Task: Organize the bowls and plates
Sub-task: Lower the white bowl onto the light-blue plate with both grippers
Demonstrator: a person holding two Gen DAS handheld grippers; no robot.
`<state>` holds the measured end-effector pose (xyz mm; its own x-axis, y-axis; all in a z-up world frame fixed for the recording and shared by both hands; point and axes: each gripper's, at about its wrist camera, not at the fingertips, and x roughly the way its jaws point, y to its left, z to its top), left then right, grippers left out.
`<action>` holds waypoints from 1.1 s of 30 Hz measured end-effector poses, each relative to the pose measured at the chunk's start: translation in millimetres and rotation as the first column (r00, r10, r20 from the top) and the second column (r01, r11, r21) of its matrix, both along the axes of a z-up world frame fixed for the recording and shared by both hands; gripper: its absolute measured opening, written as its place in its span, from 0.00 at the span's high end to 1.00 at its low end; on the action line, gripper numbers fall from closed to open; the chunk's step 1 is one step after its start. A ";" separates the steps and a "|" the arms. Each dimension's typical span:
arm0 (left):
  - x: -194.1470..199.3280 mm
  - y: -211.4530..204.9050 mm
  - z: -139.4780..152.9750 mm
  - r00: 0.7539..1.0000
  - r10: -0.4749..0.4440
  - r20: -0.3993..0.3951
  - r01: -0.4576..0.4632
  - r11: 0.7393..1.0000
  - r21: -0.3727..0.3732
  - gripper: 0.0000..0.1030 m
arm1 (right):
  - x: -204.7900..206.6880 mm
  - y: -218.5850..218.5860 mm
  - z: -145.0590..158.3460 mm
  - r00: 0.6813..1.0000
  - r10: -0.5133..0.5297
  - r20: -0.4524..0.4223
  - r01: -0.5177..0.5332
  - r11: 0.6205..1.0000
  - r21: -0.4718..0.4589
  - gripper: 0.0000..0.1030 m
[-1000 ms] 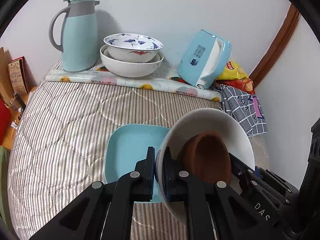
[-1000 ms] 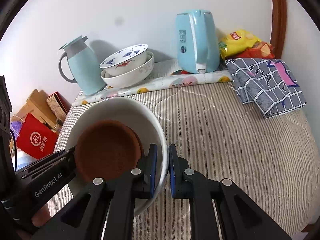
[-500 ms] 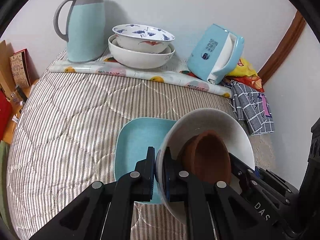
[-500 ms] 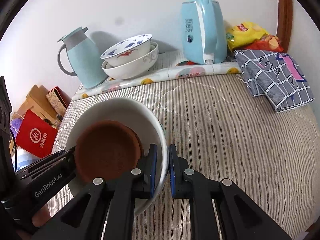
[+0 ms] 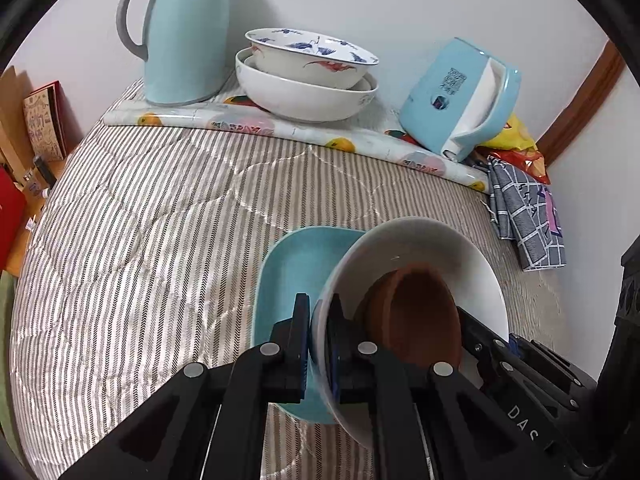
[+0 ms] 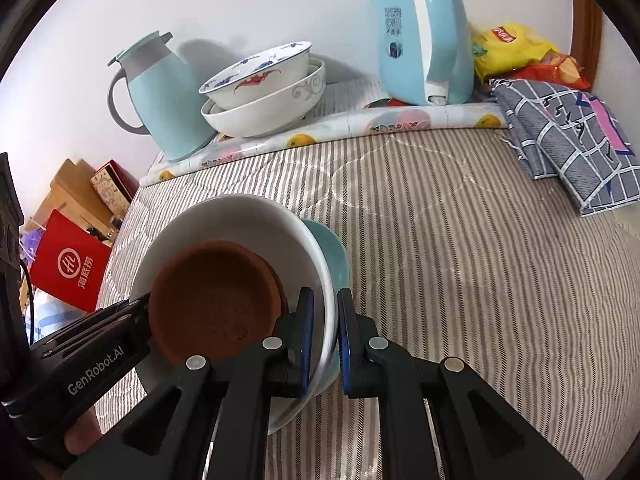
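A large white bowl hangs between both grippers, with a smaller brown bowl nested inside it. My left gripper is shut on the white bowl's left rim. My right gripper is shut on the opposite rim of the white bowl, next to the brown bowl. A light blue square plate lies on the striped cloth just below the bowl; in the right wrist view only an edge of the blue plate shows. At the back stand two stacked bowls, a blue-patterned one inside a white one.
A light blue thermos jug and a blue electric kettle stand on a fruit-print mat at the back. A checked cloth and snack bags lie at the right. Boxes and a red bag sit beyond the left edge.
Both grippers have sunk with the white bowl, which now sits lower and closer over the blue plate. The back objects have shifted up in both views.
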<state>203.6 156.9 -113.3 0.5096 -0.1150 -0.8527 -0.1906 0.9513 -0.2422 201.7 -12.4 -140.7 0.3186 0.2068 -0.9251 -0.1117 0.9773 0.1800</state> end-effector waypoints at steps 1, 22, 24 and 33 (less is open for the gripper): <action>1.7 1.7 -1.6 1.000 0.000 -0.004 0.000 1.000 0.000 0.92 | 0.6 0.7 -1.7 1.000 0.002 -0.003 -0.002 1.000 0.000 0.89; 21.4 13.8 -27.5 0.999 -0.006 -0.035 0.006 1.000 0.005 0.91 | 17.8 9.8 -35.8 0.999 0.029 -0.040 -0.029 1.000 0.005 0.89; 21.4 13.9 -28.0 0.999 -0.006 -0.033 0.006 1.000 0.003 0.91 | 17.2 9.3 -35.6 0.999 0.033 -0.038 -0.032 0.999 0.011 0.88; 18.0 16.3 -28.7 0.999 -0.014 -0.050 0.013 1.000 -0.017 0.86 | 13.3 7.4 -34.8 0.998 0.044 -0.054 -0.044 0.999 0.000 0.86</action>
